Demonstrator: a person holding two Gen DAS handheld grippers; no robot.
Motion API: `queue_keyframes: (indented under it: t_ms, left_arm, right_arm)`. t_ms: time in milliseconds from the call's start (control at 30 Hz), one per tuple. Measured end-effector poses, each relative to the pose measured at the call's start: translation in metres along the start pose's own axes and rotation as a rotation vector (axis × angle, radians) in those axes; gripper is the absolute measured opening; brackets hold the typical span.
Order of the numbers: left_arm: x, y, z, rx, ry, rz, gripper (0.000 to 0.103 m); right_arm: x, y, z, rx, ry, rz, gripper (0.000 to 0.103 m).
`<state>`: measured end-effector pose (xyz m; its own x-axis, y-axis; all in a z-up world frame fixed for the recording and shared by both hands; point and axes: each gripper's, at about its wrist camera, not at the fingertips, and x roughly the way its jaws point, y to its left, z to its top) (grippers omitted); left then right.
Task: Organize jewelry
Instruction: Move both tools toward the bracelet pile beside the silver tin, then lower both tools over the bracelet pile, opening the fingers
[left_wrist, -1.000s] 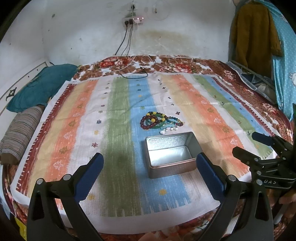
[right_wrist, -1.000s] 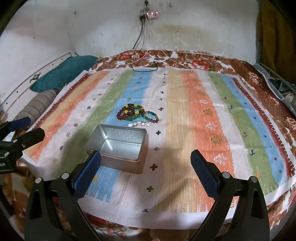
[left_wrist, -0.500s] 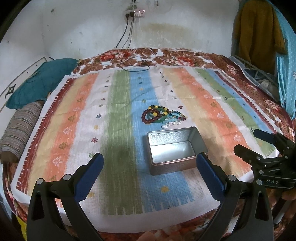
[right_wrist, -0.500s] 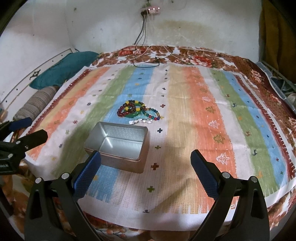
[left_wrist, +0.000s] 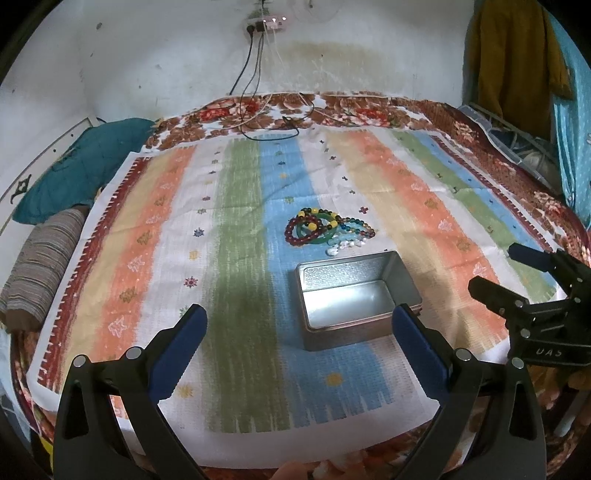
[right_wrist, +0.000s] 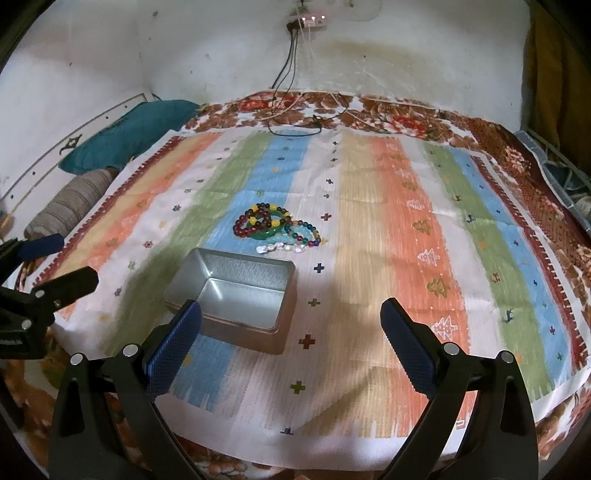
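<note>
We hold our left gripper (left_wrist: 297, 349) and our right gripper (right_wrist: 290, 343) low, near the close edge of the bed. Both are spread wide apart and hold nothing.

The bracelets (left_wrist: 327, 230) lie in a little pile straight ahead of our left gripper and ahead and a bit left of our right one. The metal tin (right_wrist: 234, 293) sits between us and the pile, just beside it. The tin is open and looks empty.

We think the bracelets are light and floppy. The round beads look smooth, so they may slip or roll. The loops lie on top of each other, so pulling one may drag the others along. The green ring (right_wrist: 264, 230) looks hard and stiff, and it may break if it drops. We would pinch one loop across its string of beads at the outer edge of the pile. The clear beads (left_wrist: 345, 245) lie closest to the tin.

The striped cloth (left_wrist: 240, 229) is soft and covers a flowery blanket (right_wrist: 517, 155). It may sink or bunch up if we press down. Pillows (left_wrist: 59, 206) lie far to the left. Wires (right_wrist: 295, 74) hang from a plug on the white wall ahead.
</note>
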<state>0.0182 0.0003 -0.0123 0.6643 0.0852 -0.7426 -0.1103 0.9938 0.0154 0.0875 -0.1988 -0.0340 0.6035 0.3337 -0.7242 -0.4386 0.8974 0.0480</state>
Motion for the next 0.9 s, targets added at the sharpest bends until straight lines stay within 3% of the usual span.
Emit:
queue_keyframes:
  t_ms: [200, 533, 900]
  left_arm:
    - [0.004, 0.0, 0.011, 0.038, -0.016, 0.031, 0.098]
    - [0.015, 0.004, 0.032, 0.026, -0.036, 0.003, 0.098]
    - [0.036, 0.002, 0.05, 0.039, -0.011, 0.03, 0.098]
  right_arm:
    - [0.002, -0.002, 0.007, -0.002, -0.003, -0.003, 0.098]
    - [0.013, -0.009, 0.031, 0.001, -0.017, -0.032, 0.098]
    - [0.036, -0.011, 0.049, -0.013, 0.021, -0.034, 0.098]
